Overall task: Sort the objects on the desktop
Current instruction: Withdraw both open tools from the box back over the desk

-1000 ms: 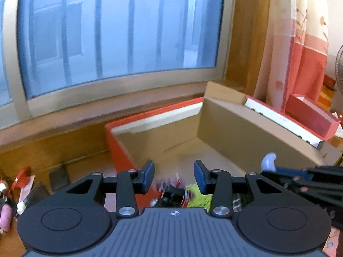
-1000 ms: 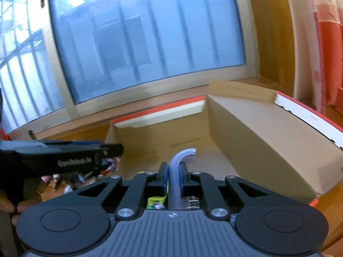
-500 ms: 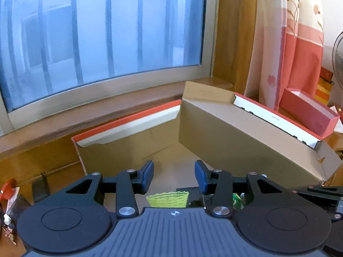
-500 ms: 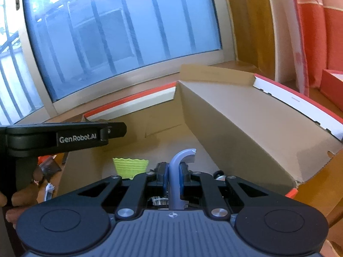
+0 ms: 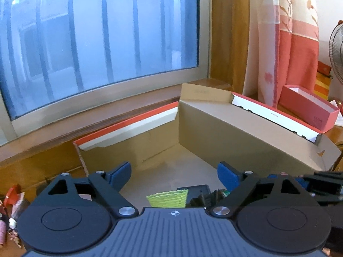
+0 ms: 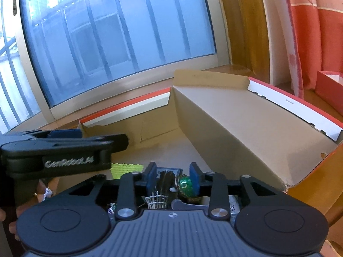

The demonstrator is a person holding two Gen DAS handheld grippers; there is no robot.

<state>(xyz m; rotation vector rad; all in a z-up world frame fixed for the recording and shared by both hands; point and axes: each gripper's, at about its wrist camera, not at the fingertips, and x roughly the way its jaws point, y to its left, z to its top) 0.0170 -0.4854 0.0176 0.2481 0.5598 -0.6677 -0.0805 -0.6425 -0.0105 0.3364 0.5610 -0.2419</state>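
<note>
**Both grippers over the box, fingers apart**

Left gripper [image 5: 173,174]: I see its fingers spread wide, nothing between the pads. They have just been opening. Past and below the gap lies a yellow-green ribbed piece [image 5: 167,199] on the floor of the box [image 5: 246,137], with a dark flat item [image 5: 196,191] touching its right side.

Right gripper [image 6: 173,176]: fingers parted, also just opened, gripping nothing. In the gap, lower down, I see dark feathers [image 6: 166,178] and a green faceted bauble [image 6: 186,185], which sits just inside the right finger [image 6: 194,176]; I cannot tell whether it touches the pad. A grey curved piece [image 6: 182,204] lies loose below the fingers, near the gripper body.

The left gripper [image 6: 64,150] shows at the right camera's left, above the box's near-left part. Clutter [image 5: 10,214] lies outside on the tabletop, left of the box.
</note>
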